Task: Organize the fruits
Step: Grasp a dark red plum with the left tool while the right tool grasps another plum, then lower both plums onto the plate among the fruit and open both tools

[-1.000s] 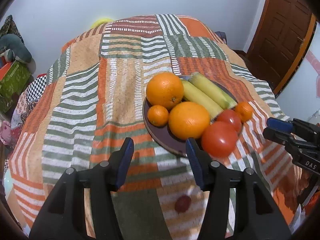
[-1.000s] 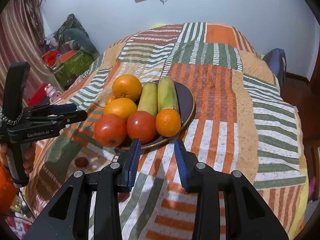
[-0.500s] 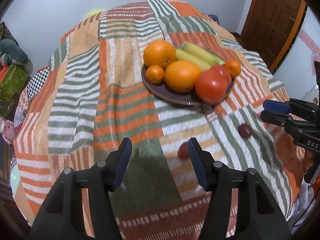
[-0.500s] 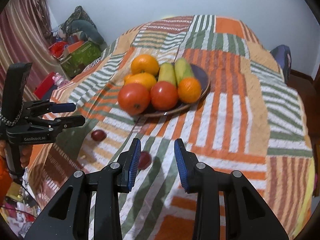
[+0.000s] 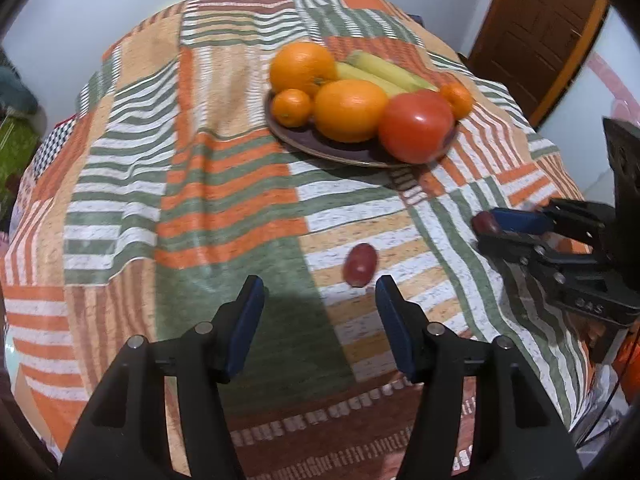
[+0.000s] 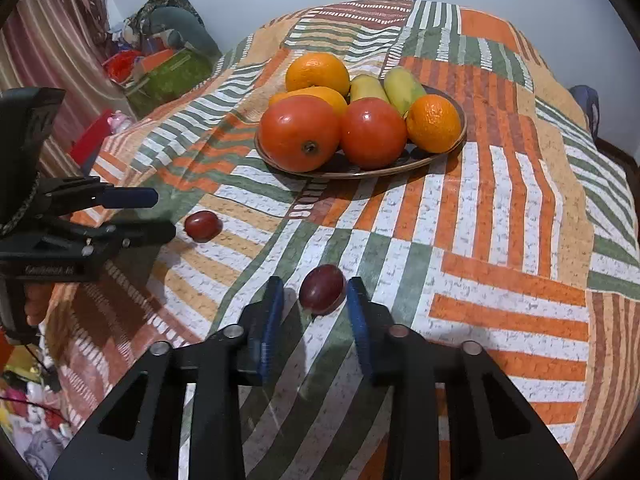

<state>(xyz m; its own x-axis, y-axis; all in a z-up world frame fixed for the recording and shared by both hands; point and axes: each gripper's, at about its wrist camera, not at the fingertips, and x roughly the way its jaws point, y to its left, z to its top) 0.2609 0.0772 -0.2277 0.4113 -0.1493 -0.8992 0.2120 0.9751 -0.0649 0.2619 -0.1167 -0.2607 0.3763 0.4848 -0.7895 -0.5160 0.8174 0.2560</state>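
Both hand-held grippers have pulled back from the plate toward the near edge of the bed since the earlier frames, and two small fruits that sat out of reach now lie right at their fingertips. The right hand-held gripper [image 6: 314, 296] is open, its blue-padded jaws straddling a small, dark red, oval plum-like fruit [image 6: 322, 289] that lies on the striped patchwork bedspread [image 6: 500, 216]; the pads are not yet touching it. The left hand-held gripper [image 5: 319, 300] is also open and empty, with a second small dark red fruit [image 5: 360, 265] just ahead of its right finger, slightly off the centre line.

Toward the middle of the bed stands the round, dark brown plate [image 6: 458, 110], crowded with two large oranges, two small mandarins, two red tomatoes and a pair of yellow-green bananas.

The small red fruit looks light, smooth-skinned and probably soft, so it is likely to roll on the yielding bedspread or slip from the pads. A hold across its short middle, with gentle closing pressure, seems safest against both bruising and squirting out. The left side would need a small shift to the right to centre its fruit. Free room on the plate appears scarce, so each fruit may have to be set into a gap near the rim.
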